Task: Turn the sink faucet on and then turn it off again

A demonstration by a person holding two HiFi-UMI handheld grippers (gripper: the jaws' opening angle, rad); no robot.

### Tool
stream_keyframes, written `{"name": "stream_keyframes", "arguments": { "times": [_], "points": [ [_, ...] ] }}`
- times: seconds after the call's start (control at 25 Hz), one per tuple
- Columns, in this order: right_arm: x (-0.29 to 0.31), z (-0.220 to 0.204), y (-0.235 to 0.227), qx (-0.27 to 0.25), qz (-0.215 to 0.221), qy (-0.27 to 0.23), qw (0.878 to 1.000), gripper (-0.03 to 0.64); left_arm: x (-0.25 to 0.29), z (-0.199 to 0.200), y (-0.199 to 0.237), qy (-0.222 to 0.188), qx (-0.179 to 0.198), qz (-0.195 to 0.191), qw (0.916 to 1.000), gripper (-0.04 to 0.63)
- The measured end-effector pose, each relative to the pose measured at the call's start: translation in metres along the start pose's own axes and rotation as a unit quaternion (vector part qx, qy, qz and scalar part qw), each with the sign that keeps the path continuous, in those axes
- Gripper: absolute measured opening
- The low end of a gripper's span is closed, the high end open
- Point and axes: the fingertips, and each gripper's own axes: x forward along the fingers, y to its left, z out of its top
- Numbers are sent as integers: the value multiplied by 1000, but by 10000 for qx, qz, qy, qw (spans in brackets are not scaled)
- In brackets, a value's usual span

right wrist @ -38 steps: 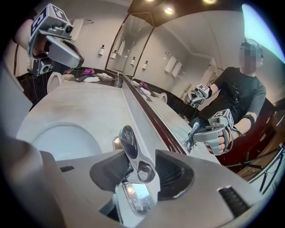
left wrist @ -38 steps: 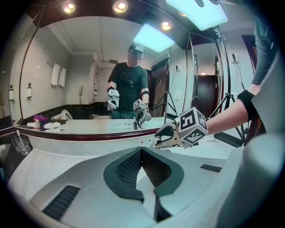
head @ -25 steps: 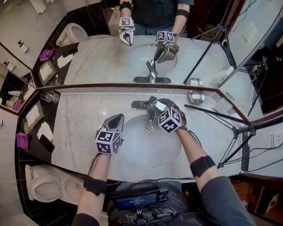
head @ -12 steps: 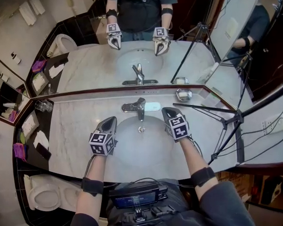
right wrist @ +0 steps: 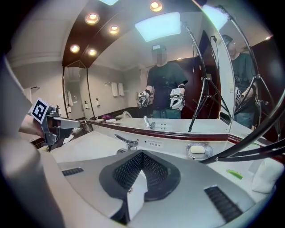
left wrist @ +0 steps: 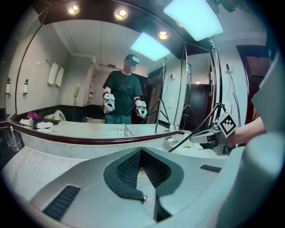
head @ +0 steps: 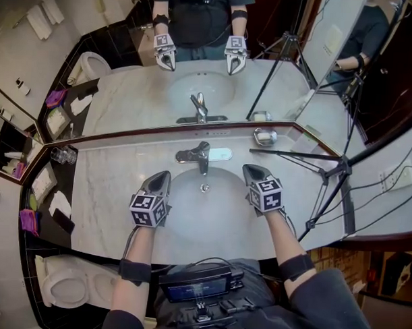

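1. Faucet (head: 201, 155): it stands at the back rim of the sink (head: 184, 217), on the centre line. It lies beyond the tips of both grippers and well apart from each. Its spout reaches forward over the bowl.
2. Left gripper (head: 163, 174): it hovers over the near-left rim of the sink and points toward the mirror. The left gripper view shows its jaws pressed together and empty.
3. Right gripper (head: 250, 170): it hovers over the near-right rim of the sink, level with the left gripper across the bowl. The right gripper view shows its jaws pressed together and empty, with the faucet ahead and to the left.
4. Drain (head: 204, 188): it sits in the bowl just in front of the spout, between the two grippers.
5. Worktop (head: 110, 191): pale marble, running round the sink on both sides.
6. Tripod leg (head: 307, 158): a black rod slanting over the right part of the worktop, beyond the right gripper.
7. Soap dish (head: 264, 136): it rests at the back edge of the worktop, right of the faucet, and carries a white bar.
8. Mirror (head: 127, 90): it rises directly behind the faucet and reflects the faucet, the person and both grippers.
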Motion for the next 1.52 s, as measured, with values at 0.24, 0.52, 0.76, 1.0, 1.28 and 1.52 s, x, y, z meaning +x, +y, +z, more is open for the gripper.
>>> {"name": "stream_keyframes", "arguments": {
  "times": [0.24,0.52,0.76,1.0,1.28,1.52],
  "points": [
    [-1,-7,-3,26,-72,16,10000,18,2,0,-2,-6,126,-4,9999,-6],
    [8,-8,-4,-68,-100,18,9999,19,5,0,-4,30,218,-26,9998,-6],
    [24,2,-9,-635,-406,142,9971,21,6,0,1,60,212,66,9997,-6],
    [60,16,20,-1900,-173,240,9813,99,4,-1,10,92,203,166,9996,-6],
    [103,21,61,-3277,282,402,9435,166,3,-3,20,104,176,265,9994,-6],
    [138,20,81,-4199,525,597,9041,222,3,-5,25,93,152,309,9994,-6]
  ]
}}
